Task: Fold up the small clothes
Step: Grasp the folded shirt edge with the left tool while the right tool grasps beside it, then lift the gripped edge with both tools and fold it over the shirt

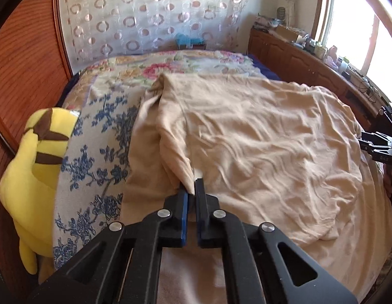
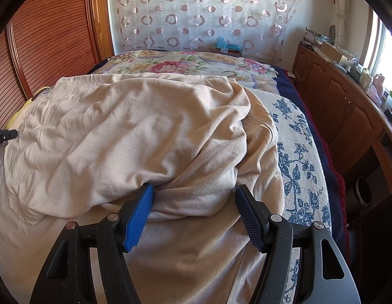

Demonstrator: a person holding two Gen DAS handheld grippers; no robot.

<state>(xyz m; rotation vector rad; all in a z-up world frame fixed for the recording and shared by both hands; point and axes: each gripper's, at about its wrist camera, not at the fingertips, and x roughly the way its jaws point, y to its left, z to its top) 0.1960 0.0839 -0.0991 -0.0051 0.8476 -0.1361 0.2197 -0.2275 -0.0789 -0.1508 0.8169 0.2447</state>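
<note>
Beige knit garment (image 1: 259,136) lies rumpled across the bed (image 1: 99,136), over a blue-and-white floral cover. I see my left gripper (image 1: 191,190) with fingers together, clamped on a raised fold at the garment's near left edge. My right gripper (image 2: 194,195) has fingers apart, a bunched fold between them. A yellow plush toy (image 1: 36,177) sits at the bed's left edge. Wooden cabinets (image 2: 347,111) line the window wall; a circle-patterned curtain (image 2: 201,12) hangs behind.

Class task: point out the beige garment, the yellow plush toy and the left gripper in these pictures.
beige garment (image 1: 259,139), left wrist view, wrinkled middle.
yellow plush toy (image 1: 31,190), left wrist view, its body.
left gripper (image 1: 192,190), left wrist view, between fingertips.
</note>
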